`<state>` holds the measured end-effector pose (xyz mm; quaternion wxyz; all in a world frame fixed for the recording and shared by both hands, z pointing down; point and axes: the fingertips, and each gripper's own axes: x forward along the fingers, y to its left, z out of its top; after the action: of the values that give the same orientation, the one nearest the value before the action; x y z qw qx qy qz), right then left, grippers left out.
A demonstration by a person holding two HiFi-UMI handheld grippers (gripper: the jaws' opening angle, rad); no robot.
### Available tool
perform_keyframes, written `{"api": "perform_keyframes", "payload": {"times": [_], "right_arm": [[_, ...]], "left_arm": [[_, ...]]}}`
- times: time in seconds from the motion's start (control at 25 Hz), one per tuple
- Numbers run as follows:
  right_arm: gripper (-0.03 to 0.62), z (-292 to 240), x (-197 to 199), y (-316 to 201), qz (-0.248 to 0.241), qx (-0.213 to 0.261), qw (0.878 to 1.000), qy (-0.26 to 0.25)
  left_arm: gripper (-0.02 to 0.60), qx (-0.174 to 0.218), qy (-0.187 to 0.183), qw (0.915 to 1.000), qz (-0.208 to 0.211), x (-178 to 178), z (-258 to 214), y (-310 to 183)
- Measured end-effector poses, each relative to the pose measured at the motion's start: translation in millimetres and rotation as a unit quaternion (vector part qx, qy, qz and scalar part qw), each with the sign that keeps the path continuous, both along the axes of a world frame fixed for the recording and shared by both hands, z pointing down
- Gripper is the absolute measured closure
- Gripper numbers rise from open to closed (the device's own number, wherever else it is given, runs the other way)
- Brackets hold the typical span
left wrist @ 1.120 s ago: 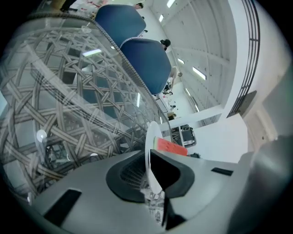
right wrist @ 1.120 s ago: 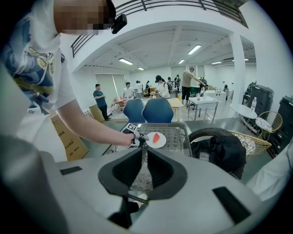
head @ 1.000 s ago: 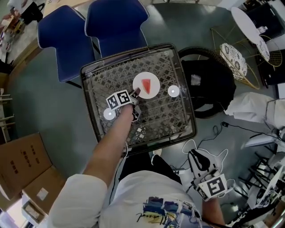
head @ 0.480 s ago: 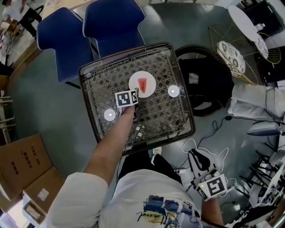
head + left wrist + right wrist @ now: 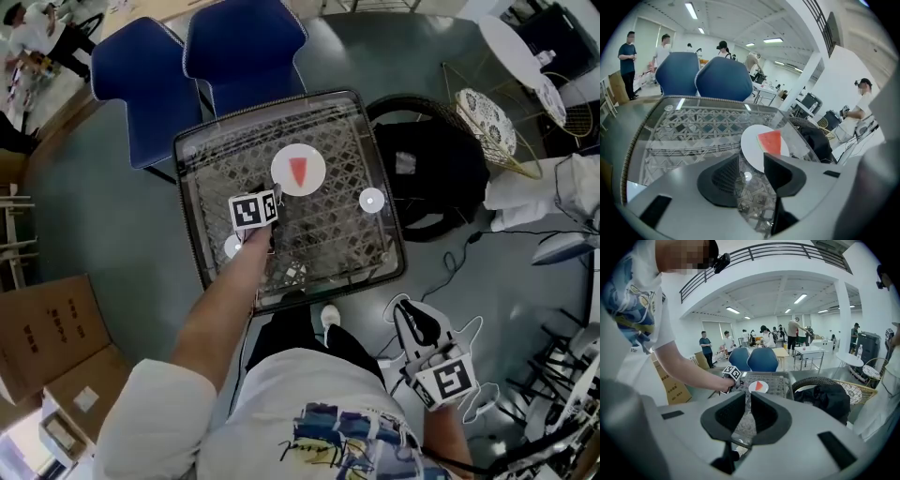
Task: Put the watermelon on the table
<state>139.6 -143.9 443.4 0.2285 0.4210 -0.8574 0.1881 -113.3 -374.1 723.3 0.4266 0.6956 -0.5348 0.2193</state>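
- Since the earlier frame the left gripper point(image 5: 272, 201) had drawn back from the plate point(image 5: 315, 180) and now sat just off its rim at 7 o'clock.
- Its jaws were opening, with nothing between them but the glass below.
- The watermelon point(image 5: 298, 171) lay free on the white plate, point toward 6 o'clock, no pad touching it.
- The plate rested on the glass table point(image 5: 342, 141), toward 12 o'clock from its centre.
- The right gripper point(image 5: 747, 395) hung well clear of the table, off its 5 o'clock corner, jaws all but together on nothing.
- Two blue chairs point(image 5: 246, 47) stood beyond the table at 11 o'clock.
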Motion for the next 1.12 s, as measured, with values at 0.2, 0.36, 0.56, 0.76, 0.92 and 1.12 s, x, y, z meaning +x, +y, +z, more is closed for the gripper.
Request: {"api": "perform_keyframes", "payload": {"times": [0.2, 0.36, 0.56, 0.76, 0.92, 1.12], "right_arm": [[0.553, -10, 9, 8, -0.048, 0.032, 0.998, -0.016], [0.554, -17, 15, 25, -0.094, 0.058, 0.993, -0.027], [0.556, -19, 25, 54, -0.147, 0.062, 0.986, -0.042], [0.562, -3, 11, 79, -0.195, 0.053, 0.978, -0.057], [0.563, -13, -1, 96, -0.214, 0.071, 0.972, -0.061], [0.563, -26, -17, 119, -0.23, 0.082, 0.968, -0.054]], "left_arm": [[0.425, 0.051, 0.045, 0.9976, -0.011, -1, -59, 47], [0.512, 0.099, 0.083, 0.9913, -0.028, -4, -118, 104], [0.572, 0.111, 0.128, 0.9849, -0.034, 25, -173, 195], [0.572, 0.122, 0.122, 0.9837, 0.049, 65, -219, 287], [0.572, 0.155, 0.127, 0.9717, 0.125, 93, -266, 339], [0.572, 0.207, 0.136, 0.9488, 0.196, 117, -324, 389]]}}
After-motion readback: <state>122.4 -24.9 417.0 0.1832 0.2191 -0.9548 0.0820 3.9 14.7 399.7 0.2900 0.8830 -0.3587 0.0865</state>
